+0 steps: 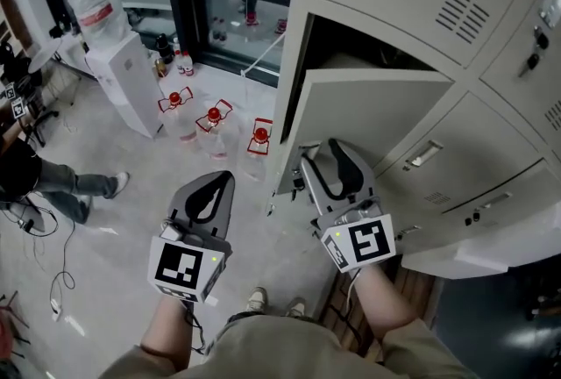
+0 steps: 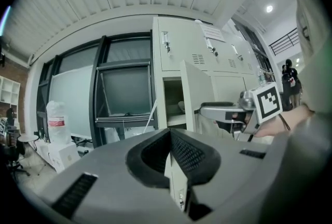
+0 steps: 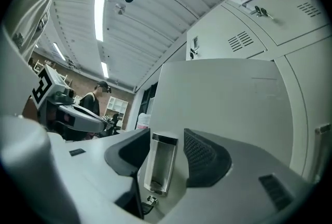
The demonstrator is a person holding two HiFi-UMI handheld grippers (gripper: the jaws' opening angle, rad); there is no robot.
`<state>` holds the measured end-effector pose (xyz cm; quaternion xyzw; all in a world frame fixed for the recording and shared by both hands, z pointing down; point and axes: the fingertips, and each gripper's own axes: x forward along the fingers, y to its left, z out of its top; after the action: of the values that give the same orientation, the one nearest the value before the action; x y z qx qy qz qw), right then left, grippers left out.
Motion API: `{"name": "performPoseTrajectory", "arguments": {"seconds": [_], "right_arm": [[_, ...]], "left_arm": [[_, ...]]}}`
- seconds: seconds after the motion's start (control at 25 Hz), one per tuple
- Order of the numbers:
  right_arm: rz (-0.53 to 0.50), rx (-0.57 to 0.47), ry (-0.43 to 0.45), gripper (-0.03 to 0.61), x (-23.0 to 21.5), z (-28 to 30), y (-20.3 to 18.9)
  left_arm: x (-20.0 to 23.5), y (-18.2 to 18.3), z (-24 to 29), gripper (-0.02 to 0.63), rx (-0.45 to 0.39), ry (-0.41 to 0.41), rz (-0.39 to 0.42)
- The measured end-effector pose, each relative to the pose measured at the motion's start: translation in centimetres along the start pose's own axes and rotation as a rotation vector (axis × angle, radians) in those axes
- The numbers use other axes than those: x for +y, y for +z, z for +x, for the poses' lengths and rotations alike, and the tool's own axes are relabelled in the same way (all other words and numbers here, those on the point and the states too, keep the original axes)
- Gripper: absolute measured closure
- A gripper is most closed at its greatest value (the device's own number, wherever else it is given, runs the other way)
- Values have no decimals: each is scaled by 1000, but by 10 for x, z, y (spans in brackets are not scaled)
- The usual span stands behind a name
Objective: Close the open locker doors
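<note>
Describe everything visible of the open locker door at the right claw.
The door is a plain, pale grey panel, metal by its look, swung well out from the locker, so its dark compartment shows behind it. A shiny recessed handle sits near its free edge. The right claw has its jaws apart, one on either side of that edge.

Open locker door (image 1: 377,114) right of water bottles (image 1: 215,130), dispenser (image 1: 123,83) farther left.
</note>
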<state>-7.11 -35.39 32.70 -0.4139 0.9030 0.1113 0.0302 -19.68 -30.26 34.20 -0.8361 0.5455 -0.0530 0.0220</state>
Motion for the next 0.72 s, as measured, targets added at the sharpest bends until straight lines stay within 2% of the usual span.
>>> {"name": "performPoseTrajectory", "arguments": {"seconds": [0.2, 0.44, 0.72], "right_arm": [[18, 20, -28, 370, -17, 21, -19], [16, 124, -89, 370, -52, 27, -55], [85, 185, -157, 374, -92, 19, -78]], "left_arm": [[13, -9, 11, 606, 2, -1, 15], [19, -16, 23, 606, 23, -7, 4], [13, -20, 31, 606, 37, -15, 15]]}}
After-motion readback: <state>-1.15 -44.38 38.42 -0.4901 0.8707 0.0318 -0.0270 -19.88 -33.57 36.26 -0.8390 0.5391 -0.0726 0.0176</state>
